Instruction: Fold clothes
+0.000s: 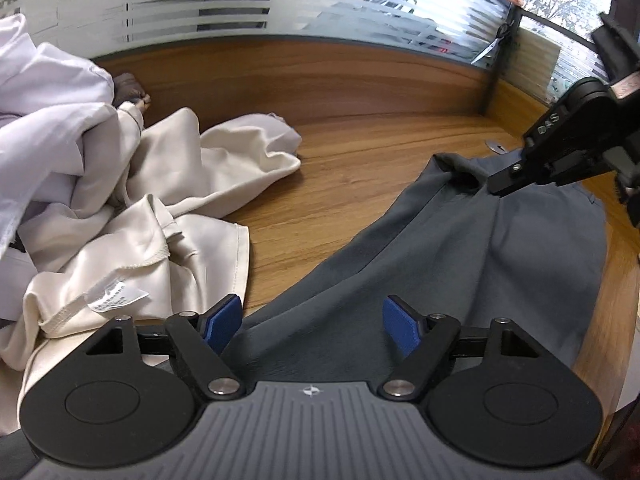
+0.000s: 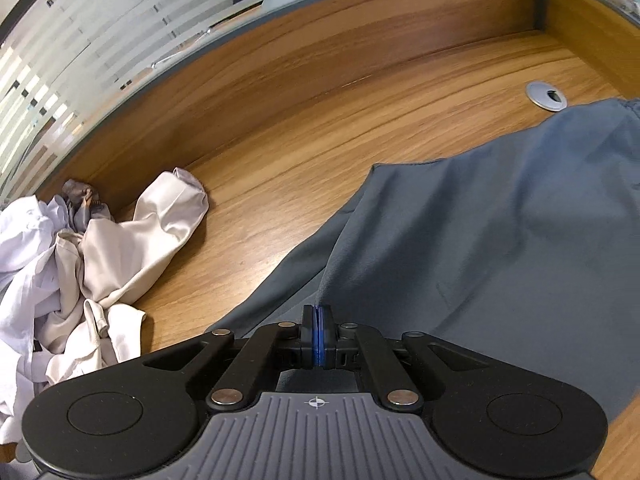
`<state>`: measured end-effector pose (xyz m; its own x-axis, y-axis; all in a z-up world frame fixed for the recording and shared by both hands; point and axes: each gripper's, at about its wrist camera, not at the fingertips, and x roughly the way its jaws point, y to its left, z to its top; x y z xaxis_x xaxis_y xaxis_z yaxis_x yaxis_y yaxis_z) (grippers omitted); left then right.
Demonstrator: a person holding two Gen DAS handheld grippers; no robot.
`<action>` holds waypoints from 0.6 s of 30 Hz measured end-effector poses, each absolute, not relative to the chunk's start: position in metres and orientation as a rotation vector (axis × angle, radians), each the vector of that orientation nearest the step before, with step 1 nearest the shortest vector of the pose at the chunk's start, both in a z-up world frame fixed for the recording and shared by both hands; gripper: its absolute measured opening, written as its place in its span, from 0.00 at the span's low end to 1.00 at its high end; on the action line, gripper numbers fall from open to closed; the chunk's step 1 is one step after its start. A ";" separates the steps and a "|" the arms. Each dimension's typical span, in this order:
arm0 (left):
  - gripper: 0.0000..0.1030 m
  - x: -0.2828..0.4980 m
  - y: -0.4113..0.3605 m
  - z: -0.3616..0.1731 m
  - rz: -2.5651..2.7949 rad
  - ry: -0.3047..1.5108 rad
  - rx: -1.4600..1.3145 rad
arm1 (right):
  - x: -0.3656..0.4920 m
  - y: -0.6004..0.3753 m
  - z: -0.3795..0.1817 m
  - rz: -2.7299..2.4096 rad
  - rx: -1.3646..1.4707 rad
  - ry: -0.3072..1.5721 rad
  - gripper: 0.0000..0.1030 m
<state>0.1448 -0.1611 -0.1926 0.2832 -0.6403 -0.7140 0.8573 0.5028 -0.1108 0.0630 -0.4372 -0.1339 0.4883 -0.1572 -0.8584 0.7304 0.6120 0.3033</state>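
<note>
A dark grey garment (image 1: 460, 264) lies spread on the wooden desk (image 1: 340, 160). My left gripper (image 1: 312, 322) hovers over its near edge, blue pads wide apart, with only flat cloth under the gap. My right gripper (image 1: 498, 188) comes in from the upper right of the left wrist view, pinching a raised fold of the grey garment. In the right wrist view the right gripper (image 2: 319, 314) has its blue pads pressed together on a ridge of the grey garment (image 2: 500, 232).
A heap of cream and white clothes (image 1: 120, 200) fills the desk's left side, seen too as a clothes heap (image 2: 80, 264). A frosted glass partition (image 1: 240, 0) backs the desk. A metal cable grommet (image 2: 546, 96) sits near the far corner. Scissors (image 1: 490, 48) hang at the partition.
</note>
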 end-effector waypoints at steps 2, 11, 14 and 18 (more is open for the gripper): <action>0.79 0.148 -0.160 -0.194 -1.025 0.793 0.308 | 0.063 -0.436 -0.133 -0.596 0.720 0.906 0.03; 0.79 0.157 -0.133 -0.190 -1.070 0.815 0.290 | 0.069 -0.436 -0.128 -0.573 0.697 0.888 0.03; 0.78 0.164 -0.129 -0.193 -1.069 0.824 0.318 | 0.069 -0.437 -0.126 -0.575 0.691 0.874 0.03; 0.70 0.176 -0.124 -0.198 -1.085 0.860 0.339 | 0.065 -0.440 -0.121 -0.583 0.673 0.855 0.02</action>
<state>0.1756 -0.1242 -0.1981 0.1935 -0.6305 -0.7517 0.8757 0.4565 -0.1575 0.0653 -0.4402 -0.1209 0.5290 -0.1931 -0.8264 0.6990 0.6513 0.2953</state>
